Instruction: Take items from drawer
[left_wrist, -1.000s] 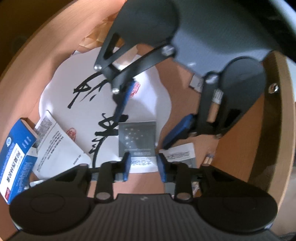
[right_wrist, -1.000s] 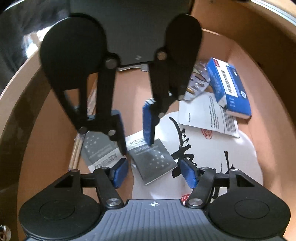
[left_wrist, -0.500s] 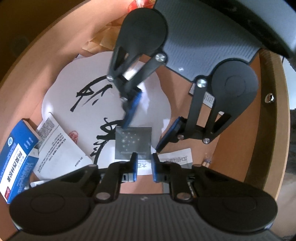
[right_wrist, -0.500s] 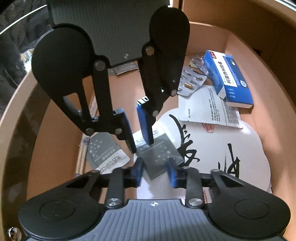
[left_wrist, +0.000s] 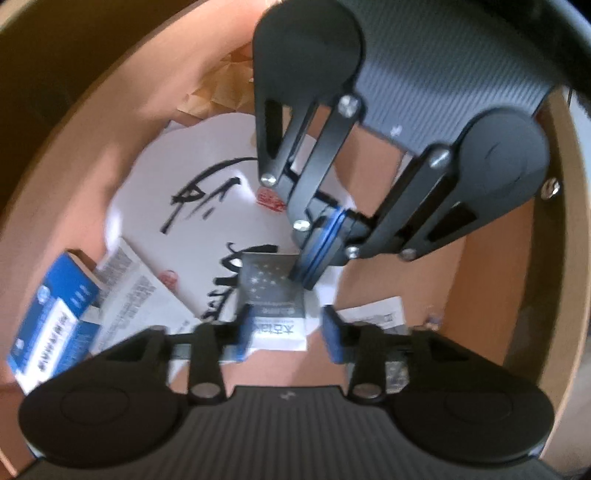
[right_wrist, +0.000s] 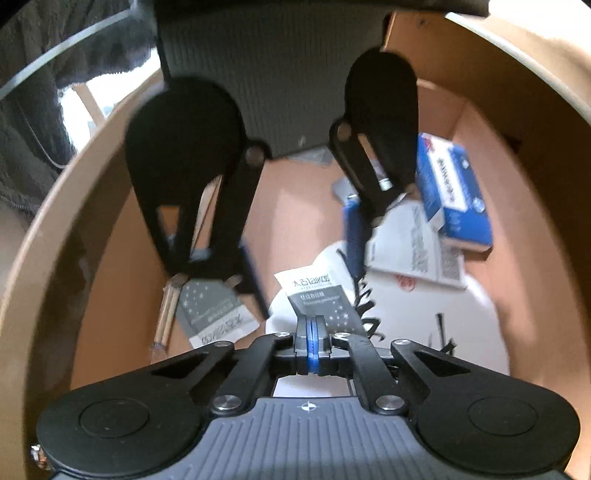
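Observation:
Inside the wooden drawer (left_wrist: 487, 295), my right gripper (right_wrist: 312, 341) is shut on the near edge of a grey star-printed sachet (right_wrist: 321, 299) and holds it. In the left wrist view the same sachet (left_wrist: 271, 295) lies between my open left gripper (left_wrist: 286, 330) and the shut right gripper (left_wrist: 321, 254). The left pads stand apart on either side of the sachet's white end. A second grey sachet (right_wrist: 214, 314) lies on the drawer floor to the left.
A white sheet with black calligraphy (left_wrist: 207, 206) covers the drawer floor. A blue medicine box (right_wrist: 454, 192) and a printed leaflet (right_wrist: 417, 251) lie by the far wall. Thin wooden sticks (right_wrist: 166, 317) lie beside the second sachet.
My right gripper has closed onto the grey sachet. My left gripper, nearly closed on the sachet's white end half a second ago, has opened wide. Both views are blurred by motion.

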